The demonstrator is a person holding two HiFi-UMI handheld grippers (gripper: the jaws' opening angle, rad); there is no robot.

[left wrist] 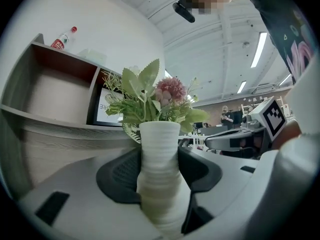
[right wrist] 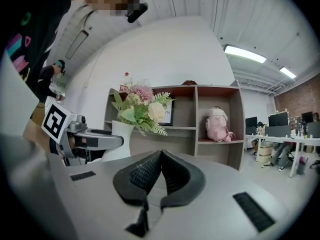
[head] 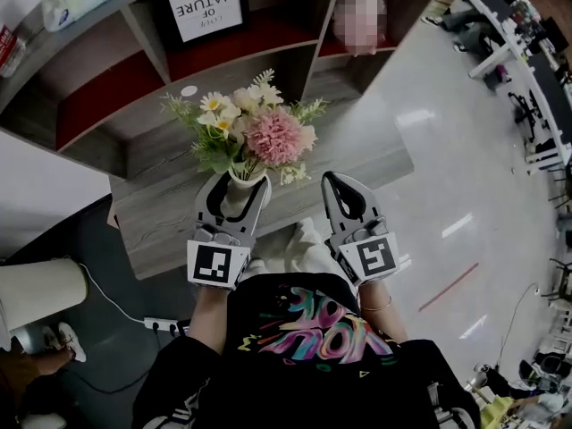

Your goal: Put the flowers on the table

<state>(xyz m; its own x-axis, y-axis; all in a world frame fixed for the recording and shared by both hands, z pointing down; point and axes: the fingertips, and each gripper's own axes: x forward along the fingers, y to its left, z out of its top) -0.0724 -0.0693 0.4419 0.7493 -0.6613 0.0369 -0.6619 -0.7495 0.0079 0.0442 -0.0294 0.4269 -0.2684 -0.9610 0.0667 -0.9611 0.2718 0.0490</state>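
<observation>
A bunch of pink, white and green flowers stands in a ribbed white vase. My left gripper is shut on the vase's narrow neck, holding it upright above the grey wooden table. In the left gripper view the vase fills the space between the dark pads, with the flowers above. My right gripper hovers beside it on the right, shut and empty. In the right gripper view its jaws meet, and the flowers and left gripper show at the left.
A wooden shelf unit with red backs stands behind the table, holding a framed print and a pink stuffed toy. A bottle sits on top. A white cylinder and a power strip are on the floor at left.
</observation>
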